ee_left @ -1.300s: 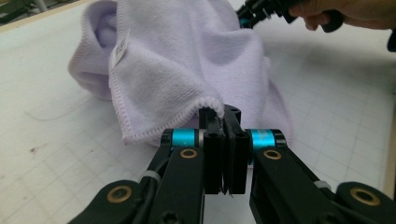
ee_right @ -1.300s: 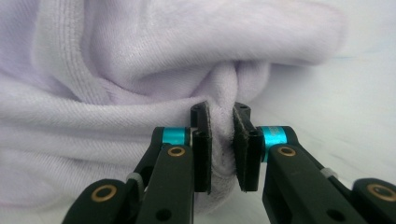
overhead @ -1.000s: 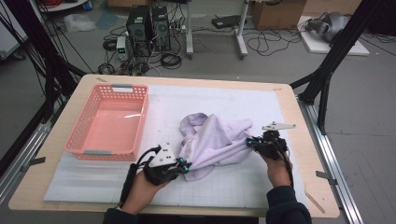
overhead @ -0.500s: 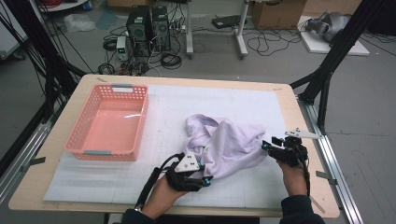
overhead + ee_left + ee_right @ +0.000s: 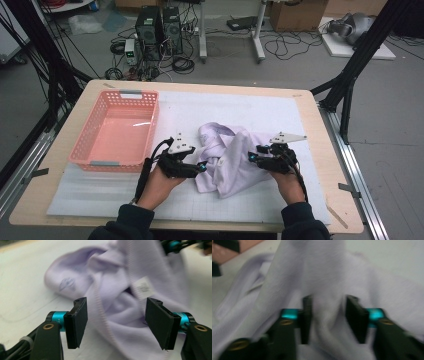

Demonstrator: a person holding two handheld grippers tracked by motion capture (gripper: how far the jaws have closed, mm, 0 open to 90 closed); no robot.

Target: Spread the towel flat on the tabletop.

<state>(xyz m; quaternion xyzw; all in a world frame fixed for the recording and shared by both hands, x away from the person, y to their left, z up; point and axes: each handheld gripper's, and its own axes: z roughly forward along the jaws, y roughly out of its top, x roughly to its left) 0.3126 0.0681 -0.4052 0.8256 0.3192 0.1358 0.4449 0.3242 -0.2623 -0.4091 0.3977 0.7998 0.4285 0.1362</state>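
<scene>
Garment: crumpled lilac shirt (image 5: 231, 159), ribbed collar and white neck label visible in the left gripper view, heaped on the white mat (image 5: 225, 112) right of centre, between the two grippers.
Left gripper (image 5: 200, 166): at the shirt's left edge, pointing right across the mat; jaws spread wide in its own view, just been opening; ribbed fold of cloth lying between the pads (image 5: 79, 319) but pressed by neither.
Right gripper (image 5: 253, 157): at the shirt's right side, pointing left into the cloth; jaws just been closing, a bunched fold of fabric standing between the pads (image 5: 356, 318); view blurred, pads close beside the fold, firm pinch not certain.
Left hand (image 5: 161, 184): behind its gripper, dark sleeve entering from the bottom edge.
Right hand (image 5: 289, 185): behind its gripper, dark sleeve likewise at the bottom edge.
Basket: pink slotted plastic basket (image 5: 90, 150) on the left part of the mat, well apart from the shirt, just beside the left gripper's cable.
Table: light wooden table top (image 5: 320, 145) under the mat, dark frame posts at both sides.
Floor beyond: computer towers (image 5: 160, 25) and loose cables.
</scene>
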